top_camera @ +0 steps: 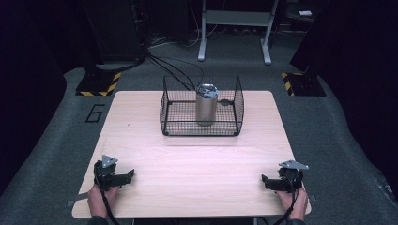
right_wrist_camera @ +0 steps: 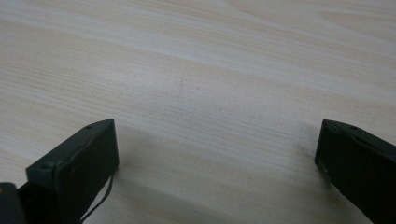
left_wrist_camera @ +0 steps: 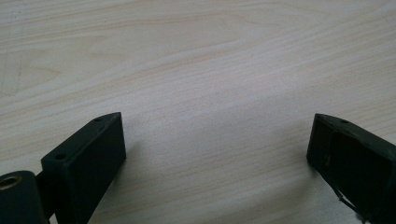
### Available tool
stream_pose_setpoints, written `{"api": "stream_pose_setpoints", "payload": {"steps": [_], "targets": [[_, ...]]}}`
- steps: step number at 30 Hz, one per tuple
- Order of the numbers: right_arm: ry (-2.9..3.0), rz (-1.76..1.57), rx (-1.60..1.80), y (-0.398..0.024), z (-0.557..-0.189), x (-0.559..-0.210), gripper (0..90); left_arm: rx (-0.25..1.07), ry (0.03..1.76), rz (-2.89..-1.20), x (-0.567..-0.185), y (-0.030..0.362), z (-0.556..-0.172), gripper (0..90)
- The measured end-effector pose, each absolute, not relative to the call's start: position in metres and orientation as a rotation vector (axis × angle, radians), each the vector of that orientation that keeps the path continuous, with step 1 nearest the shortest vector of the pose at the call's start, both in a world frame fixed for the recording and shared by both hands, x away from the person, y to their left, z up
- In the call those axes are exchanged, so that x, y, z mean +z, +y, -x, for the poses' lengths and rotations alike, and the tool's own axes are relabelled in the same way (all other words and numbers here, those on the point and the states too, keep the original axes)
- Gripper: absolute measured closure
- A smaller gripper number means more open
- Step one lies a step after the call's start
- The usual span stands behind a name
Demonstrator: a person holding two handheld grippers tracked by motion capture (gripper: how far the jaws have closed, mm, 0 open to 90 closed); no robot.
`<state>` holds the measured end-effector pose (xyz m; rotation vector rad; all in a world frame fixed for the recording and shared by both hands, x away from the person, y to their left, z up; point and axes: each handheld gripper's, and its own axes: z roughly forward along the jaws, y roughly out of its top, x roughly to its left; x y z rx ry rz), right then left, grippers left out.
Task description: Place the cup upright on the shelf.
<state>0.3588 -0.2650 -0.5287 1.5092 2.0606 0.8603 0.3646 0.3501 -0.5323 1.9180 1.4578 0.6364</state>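
Observation:
A silver metal can (top_camera: 206, 104) stands upright inside a black wire basket (top_camera: 174, 108) at the far middle of the wooden table (top_camera: 187, 159). My left gripper (top_camera: 127, 176) rests near the table's front left corner, held by a hand, its jaws pointing right. My right gripper (top_camera: 265, 182) rests near the front right corner with its jaws pointing left. In the left gripper view the left gripper (left_wrist_camera: 215, 140) is open over bare wood. In the right gripper view the right gripper (right_wrist_camera: 217, 144) is open too, with nothing between its jaws.
The table stands on grey carpet. Black stands with yellow-black striped bases (top_camera: 98, 83) sit at the back left and back right (top_camera: 302, 83). A white metal frame (top_camera: 234, 28) and cables (top_camera: 173, 65) lie behind the table.

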Motion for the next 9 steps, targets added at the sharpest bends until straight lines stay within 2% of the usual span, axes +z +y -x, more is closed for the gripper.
{"api": "stream_pose_setpoints", "payload": {"steps": [9], "targets": [[2.054,-1.492,0.879,-0.2648,-0.3581,-0.5304,0.0,0.628,1.456,-1.926,-0.5318,0.3505,-0.3645,4.5]]}}
